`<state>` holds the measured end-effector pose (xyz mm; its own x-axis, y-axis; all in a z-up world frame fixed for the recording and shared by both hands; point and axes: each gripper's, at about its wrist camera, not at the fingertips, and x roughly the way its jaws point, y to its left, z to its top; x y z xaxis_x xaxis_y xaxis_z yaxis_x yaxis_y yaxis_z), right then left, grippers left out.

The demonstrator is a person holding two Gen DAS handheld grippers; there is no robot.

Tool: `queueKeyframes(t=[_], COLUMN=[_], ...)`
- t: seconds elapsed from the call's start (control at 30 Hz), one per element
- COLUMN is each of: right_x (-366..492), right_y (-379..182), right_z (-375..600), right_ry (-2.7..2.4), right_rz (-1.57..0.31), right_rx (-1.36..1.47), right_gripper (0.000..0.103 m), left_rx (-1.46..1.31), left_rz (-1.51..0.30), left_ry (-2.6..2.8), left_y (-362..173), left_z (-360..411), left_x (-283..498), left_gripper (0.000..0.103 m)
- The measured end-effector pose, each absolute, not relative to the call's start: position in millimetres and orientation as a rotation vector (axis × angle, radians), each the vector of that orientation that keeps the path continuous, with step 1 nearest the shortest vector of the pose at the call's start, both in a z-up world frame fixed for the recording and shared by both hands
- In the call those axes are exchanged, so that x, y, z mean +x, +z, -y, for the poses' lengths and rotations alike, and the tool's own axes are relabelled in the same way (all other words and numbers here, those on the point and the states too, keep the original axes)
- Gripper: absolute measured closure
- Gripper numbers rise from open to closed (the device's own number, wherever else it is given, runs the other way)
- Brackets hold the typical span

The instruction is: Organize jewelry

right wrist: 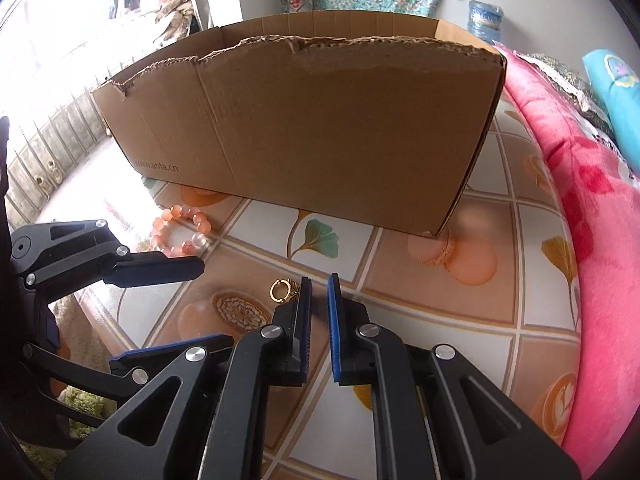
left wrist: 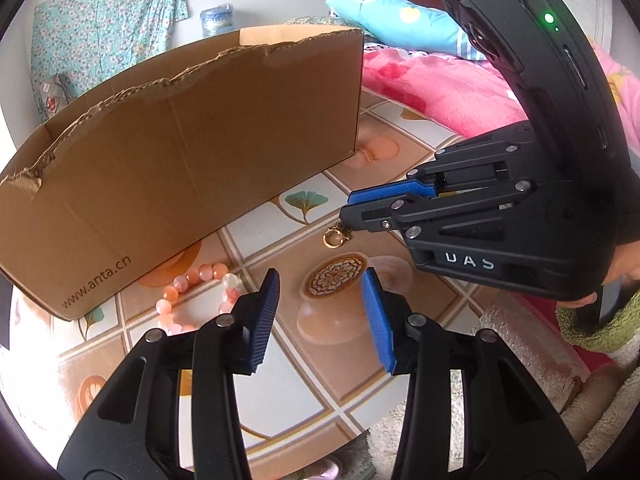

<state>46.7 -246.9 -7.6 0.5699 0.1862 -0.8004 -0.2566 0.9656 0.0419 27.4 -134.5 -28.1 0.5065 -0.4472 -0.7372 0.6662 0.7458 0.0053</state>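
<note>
A gold ring (left wrist: 334, 238) lies on the patterned tablecloth (left wrist: 304, 392); it also shows in the right wrist view (right wrist: 281, 291). My right gripper (right wrist: 319, 280) has its jaws a narrow gap apart, empty, tips just right of the ring; from the left wrist view (left wrist: 343, 213) its tips touch the ring's edge. A pink bead bracelet (left wrist: 192, 300) lies by the cardboard box (left wrist: 180, 160), also visible in the right wrist view (right wrist: 176, 232). My left gripper (left wrist: 320, 276) is open and empty, above the cloth right of the bracelet.
The open-topped cardboard box (right wrist: 312, 128) stands behind the jewelry. A pink blanket (right wrist: 580, 200) and blue pillow (left wrist: 396, 16) lie to the right. A fluffy beige cover (left wrist: 520, 340) borders the near table edge.
</note>
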Motion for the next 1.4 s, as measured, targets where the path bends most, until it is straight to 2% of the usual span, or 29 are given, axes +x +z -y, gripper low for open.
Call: queueKeyframes(t=[0.3, 0.63, 1.0, 1.4], right_x=[44.2, 43.4, 44.3, 46.1], right_y=[-5.5, -8.9, -11.2, -11.9], right_z=[248.3, 266.5, 269.5, 274.4], right_ry=[0.229, 0.222, 0.235, 0.233], right_rz=[-0.918, -0.912, -0.906, -0.91], right_rx=[-0.147, -0.094, -0.071, -0.059], right_gripper=[0.095, 0.095, 0.095, 0.095], left_rx=[0.351, 0.373, 0.408, 0.397], left_rz=[-0.781, -0.785, -0.789, -0.781], left_ry=[-0.698, -0.732, -0.8, -0.802], left_y=[-31.9, -32.0, -30.6, -31.3], left_z=[147.5, 155.5, 158.5, 159.4], left_x=[41.7, 54.1, 54.3, 52.2], left_gripper=[0.074, 0.077, 0.091, 0.1])
